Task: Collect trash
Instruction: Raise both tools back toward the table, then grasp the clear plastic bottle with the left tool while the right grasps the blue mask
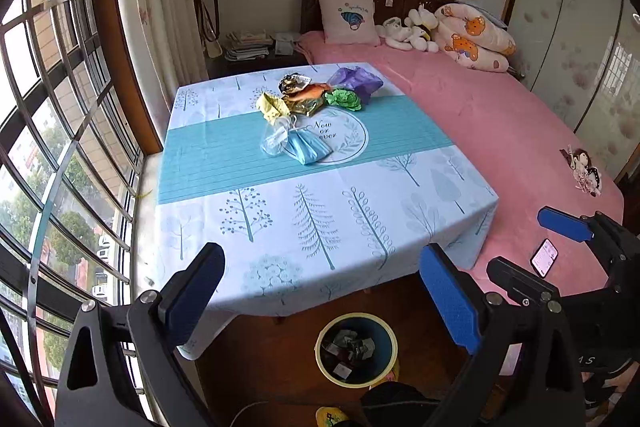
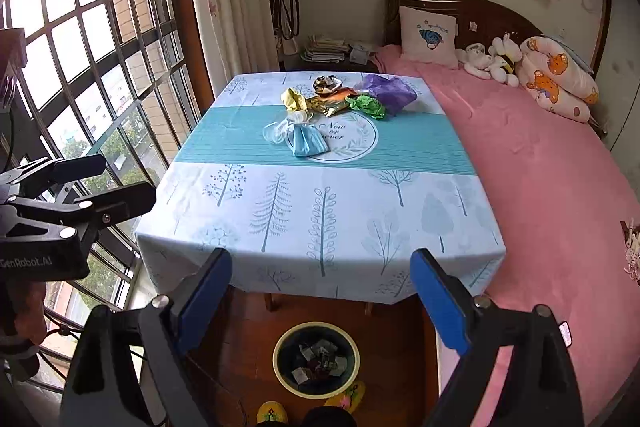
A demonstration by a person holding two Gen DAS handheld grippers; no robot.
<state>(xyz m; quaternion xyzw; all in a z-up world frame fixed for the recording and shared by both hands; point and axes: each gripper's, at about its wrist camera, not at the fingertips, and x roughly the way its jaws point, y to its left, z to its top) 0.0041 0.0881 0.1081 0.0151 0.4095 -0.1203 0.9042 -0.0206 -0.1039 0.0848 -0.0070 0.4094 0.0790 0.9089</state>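
Both sets of tongs hang back from the table with their jaws spread wide and nothing between them: my left gripper (image 1: 320,303) and my right gripper (image 2: 320,303) each show two blue pads well apart. I can also see each one from the other's camera, off to the side, and both look empty there too.

All the trash sits in one loose cluster on the far half of the tablecloth (image 2: 320,211). Nearest me is a blue face mask (image 2: 306,143) with a clear plastic wrapper (image 2: 276,131) just beside it. Behind them lie a crumpled yellow paper (image 2: 293,99), a gold foil wrapper (image 2: 328,105), a green paper ball (image 2: 366,105) and a purple crumpled sheet (image 2: 390,91), with a dark shiny wrapper (image 2: 326,83) at the back.

I judge everything here to be very light and soft. The paper balls should crush easily, so I would pinch them across the thickest bulge. Foil and clear plastic look slippery; I would close on a fold or ridge, not a flat face. The mask lies flat, so I would take its raised edge or pleat, minding not to snag the cloth.

On the floor at the near edge of the table stands a yellow-rimmed bin (image 2: 316,359), already holding some scraps, well below the pile.
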